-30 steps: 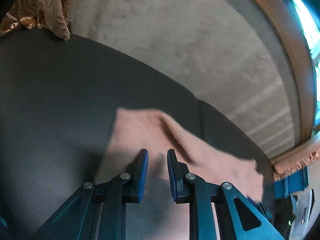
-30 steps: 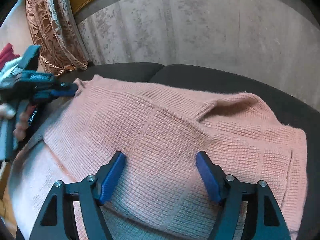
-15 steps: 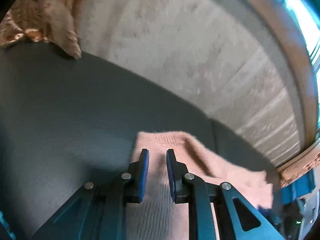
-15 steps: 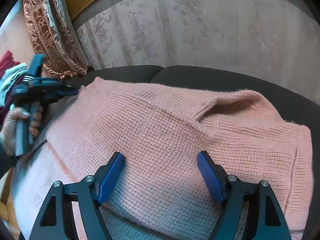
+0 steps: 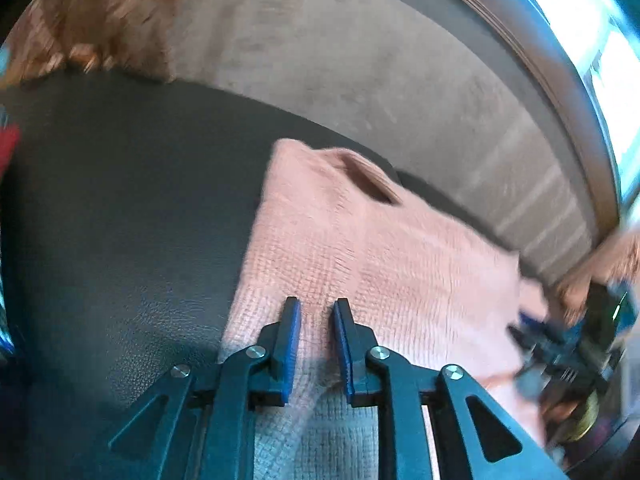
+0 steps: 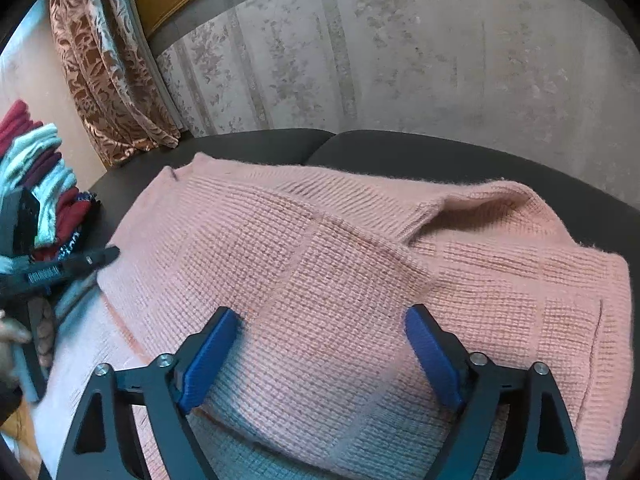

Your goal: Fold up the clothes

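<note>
A pink knitted sweater (image 6: 360, 280) is being displayed spread over a dark leather-like seat (image 5: 120, 220), with its neckline opening (image 5: 368, 184) lying toward the wall side. In the right wrist view the sweater is being shown folded over itself, a raised crease running across its upper part and a paler layer showing beneath at the lower left.

The left gripper (image 5: 314, 312) is being held low over the sweater's near edge, its blue pads (image 5: 291, 340) standing only a narrow gap apart; no cloth is seen pinched between them, so whether anything is being gripped cannot be told. The same gripper is being glimpsed in the right wrist view at the sweater's left edge (image 6: 92, 258), with a hand (image 6: 12, 344) partly seen behind it.

The right gripper (image 6: 320, 320) is being held spread wide above the middle of the sweater, its blue pads (image 6: 208, 360) well apart and nothing being clasped. It is also being seen, blurred, at the far right of the left wrist view (image 5: 560, 344).

A stack of folded clothes (image 6: 44, 184) in red, maroon and pale teal is being shown at the left of the seat. A patterned brown curtain (image 6: 108, 60) is hanging beside a wall with faded striped wallpaper (image 6: 400, 60).
</note>
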Demonstrator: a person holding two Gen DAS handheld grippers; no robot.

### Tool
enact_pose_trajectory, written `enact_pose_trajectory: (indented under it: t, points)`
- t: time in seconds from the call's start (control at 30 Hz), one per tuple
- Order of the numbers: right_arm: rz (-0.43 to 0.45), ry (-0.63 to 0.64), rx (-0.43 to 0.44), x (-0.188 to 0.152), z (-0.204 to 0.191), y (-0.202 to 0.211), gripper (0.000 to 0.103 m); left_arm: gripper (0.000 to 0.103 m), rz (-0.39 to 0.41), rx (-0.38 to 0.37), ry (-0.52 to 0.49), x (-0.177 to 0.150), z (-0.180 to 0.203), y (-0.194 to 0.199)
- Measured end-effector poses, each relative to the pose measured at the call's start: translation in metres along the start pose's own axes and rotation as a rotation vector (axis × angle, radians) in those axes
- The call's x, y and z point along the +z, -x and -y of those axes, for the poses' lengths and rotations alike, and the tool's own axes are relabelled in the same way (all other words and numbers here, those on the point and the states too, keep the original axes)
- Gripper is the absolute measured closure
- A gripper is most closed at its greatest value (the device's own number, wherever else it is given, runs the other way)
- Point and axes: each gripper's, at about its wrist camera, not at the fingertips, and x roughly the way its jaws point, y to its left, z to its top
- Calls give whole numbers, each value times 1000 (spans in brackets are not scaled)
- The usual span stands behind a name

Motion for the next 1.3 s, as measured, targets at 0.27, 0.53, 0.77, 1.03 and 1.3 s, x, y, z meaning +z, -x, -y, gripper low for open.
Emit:
enact_pose_trajectory:
  t: [0.27, 0.53, 0.77, 1.03, 1.3]
  points:
    - [-14, 14, 15, 21, 2, -14, 7, 86, 10, 83, -35, 7, 11, -1]
    - [42, -108, 51, -12, 48, 55, 10, 82, 10, 138, -143, -18, 25, 22]
    - [110, -337, 136, -20, 96, 64, 11, 82, 8, 18, 34, 4, 22, 30]
    - [104, -544, 526, 56, 132, 27, 1, 79, -44, -143, -136, 32, 125, -15]
    - [-76, -688, 510, 98, 166, -77, 0, 76, -93, -103, -310, 11, 167, -86]
